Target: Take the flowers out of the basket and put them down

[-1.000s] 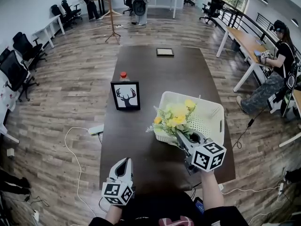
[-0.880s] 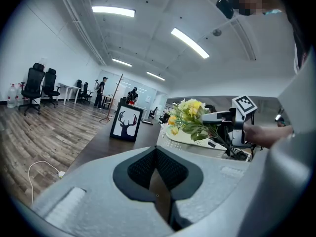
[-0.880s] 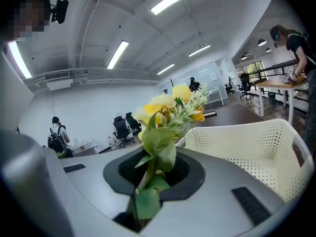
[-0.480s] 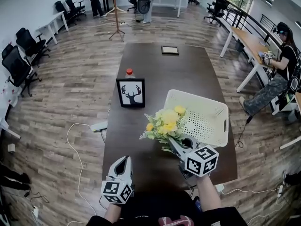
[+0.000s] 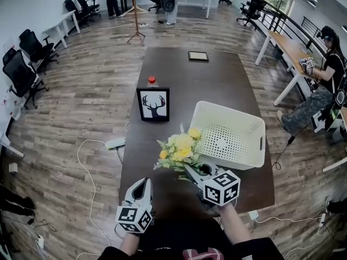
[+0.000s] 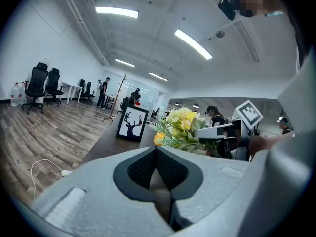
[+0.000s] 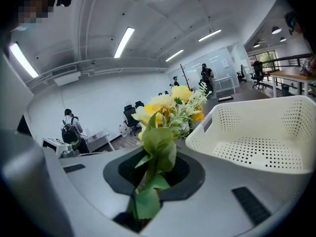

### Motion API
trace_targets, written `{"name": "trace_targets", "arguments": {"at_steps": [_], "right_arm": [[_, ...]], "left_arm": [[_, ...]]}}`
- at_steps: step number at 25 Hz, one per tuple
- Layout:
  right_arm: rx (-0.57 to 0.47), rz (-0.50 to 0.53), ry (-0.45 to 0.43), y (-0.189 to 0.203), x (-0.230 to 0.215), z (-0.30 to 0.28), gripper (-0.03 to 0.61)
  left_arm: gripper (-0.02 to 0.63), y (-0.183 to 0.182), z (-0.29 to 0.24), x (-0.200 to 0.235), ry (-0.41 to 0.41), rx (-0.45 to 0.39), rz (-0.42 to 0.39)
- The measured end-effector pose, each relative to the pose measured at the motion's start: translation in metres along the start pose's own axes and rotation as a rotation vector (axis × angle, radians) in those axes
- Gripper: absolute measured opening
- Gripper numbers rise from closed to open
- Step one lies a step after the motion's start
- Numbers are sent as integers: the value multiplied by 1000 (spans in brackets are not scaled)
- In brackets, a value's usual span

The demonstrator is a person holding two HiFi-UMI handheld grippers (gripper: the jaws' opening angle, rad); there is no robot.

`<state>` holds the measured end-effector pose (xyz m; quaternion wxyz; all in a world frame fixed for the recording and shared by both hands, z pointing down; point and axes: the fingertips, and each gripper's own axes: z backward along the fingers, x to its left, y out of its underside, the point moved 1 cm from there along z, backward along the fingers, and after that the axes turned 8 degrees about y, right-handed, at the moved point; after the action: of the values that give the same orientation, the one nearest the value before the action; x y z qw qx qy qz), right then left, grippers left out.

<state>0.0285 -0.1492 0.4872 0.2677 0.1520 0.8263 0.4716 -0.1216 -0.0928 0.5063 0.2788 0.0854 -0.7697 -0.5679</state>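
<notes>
Left gripper (image 5: 142, 184), lower left of frame: jaws together, empty, idle at near table edge.

Right gripper (image 5: 189, 169), lower centre: jaws narrow, clamped on stems of flowers (image 5: 176, 149).

Bunch is outside basket (image 5: 238, 161), just left of its near corner, over bare table (image 5: 179, 80); looks clear of top.

Long axis: stems at jaws, blooms up-left in frame.

I judge next move is down to table under blooms. Right hand has it; left is further off.

Basket empty.

Count: one bunch, one basket, two grippers, one deer picture (image 5: 153, 104), one bottle (image 5: 152, 80) behind it.
</notes>
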Motion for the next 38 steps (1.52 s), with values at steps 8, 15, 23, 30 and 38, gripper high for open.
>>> {"name": "trace_targets", "arguments": {"at_steps": [8, 15, 23, 30, 38], "right_arm": [[43, -19, -44, 22, 15, -11, 78], [83, -16, -94, 44, 28, -21, 80], [148, -33, -121, 74, 30, -29, 80], [217, -59, -167, 99, 35, -37, 81], [295, -85, -213, 129, 41, -45, 83]], "left_arm": [[8, 0, 7, 1, -13, -8, 9], [8, 0, 18, 8, -51, -12, 13], [8, 3, 24, 8, -68, -12, 12], [8, 7, 28, 10, -87, -9, 21], [8, 8, 31, 11, -108, 1, 19]]}}
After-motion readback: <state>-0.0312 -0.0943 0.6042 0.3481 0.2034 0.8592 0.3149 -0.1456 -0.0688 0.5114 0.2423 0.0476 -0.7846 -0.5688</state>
